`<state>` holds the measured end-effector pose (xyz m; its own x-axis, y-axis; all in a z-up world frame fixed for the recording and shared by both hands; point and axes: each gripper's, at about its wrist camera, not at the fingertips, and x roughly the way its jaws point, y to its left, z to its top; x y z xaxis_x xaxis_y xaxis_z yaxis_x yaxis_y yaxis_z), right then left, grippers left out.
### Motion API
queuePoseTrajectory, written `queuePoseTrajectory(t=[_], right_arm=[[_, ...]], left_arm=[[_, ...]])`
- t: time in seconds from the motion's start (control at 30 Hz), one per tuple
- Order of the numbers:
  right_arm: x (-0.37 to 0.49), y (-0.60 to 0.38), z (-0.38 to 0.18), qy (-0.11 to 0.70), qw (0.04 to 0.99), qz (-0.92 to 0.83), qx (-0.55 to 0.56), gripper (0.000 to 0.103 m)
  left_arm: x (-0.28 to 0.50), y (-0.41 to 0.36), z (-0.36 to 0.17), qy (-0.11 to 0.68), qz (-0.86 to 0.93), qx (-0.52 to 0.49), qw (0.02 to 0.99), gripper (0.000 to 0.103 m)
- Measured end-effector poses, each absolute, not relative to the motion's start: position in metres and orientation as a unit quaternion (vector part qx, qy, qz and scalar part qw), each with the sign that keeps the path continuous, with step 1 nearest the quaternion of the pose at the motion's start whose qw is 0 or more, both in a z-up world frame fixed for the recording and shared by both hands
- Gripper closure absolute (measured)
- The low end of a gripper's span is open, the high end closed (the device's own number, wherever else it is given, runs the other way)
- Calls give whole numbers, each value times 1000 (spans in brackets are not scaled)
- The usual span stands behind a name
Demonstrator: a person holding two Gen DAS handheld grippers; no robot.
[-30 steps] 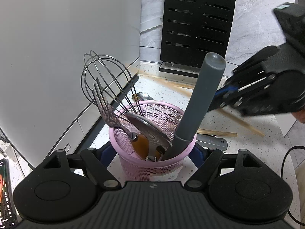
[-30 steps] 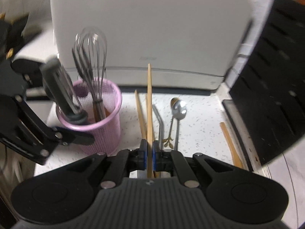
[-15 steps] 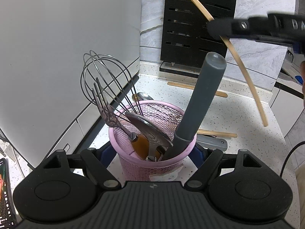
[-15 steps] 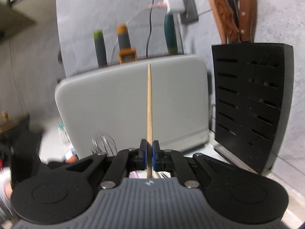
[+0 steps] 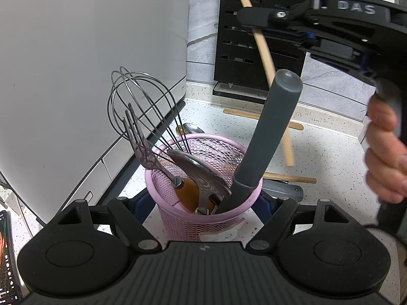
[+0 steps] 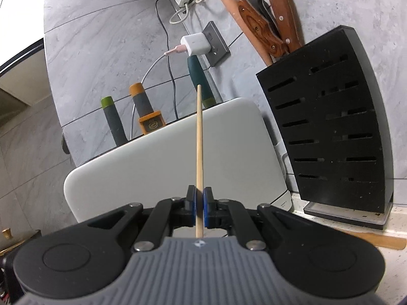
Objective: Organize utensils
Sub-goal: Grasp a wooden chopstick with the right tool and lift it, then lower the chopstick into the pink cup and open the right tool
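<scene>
My right claw [image 6: 199,209] is clamped on a wooden chopstick [image 6: 199,152], lifted high above the bench [image 5: 318,152]. My left claw [image 5: 203,203] grips the pink mesh cup [image 5: 203,218], whisk [image 5: 142,106] and fork [image 5: 138,139] standing inside it.

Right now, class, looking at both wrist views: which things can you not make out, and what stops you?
- Working end of the grey-handled utensil: left wrist view, buried in the pink mesh holder.
- Upper end of the chopstick: left wrist view, cut off by the top edge.
- Knife blades: right wrist view, sunk in the black knife block.
- Phone screen: left wrist view, cropped by the left edge.
</scene>
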<state>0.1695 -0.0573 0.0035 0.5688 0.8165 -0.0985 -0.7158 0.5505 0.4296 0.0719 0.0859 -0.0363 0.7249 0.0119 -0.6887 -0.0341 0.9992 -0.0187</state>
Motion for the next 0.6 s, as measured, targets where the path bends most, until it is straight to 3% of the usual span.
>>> queuePoseTrajectory(t=[0.27, 0.6], right_arm=[[183, -41, -7, 130, 860, 439, 224, 101], [164, -40, -17, 107, 867, 461, 156, 101]], left_arm=[[72, 87, -37, 372, 11, -15, 928, 11], [72, 86, -37, 371, 11, -15, 928, 11]])
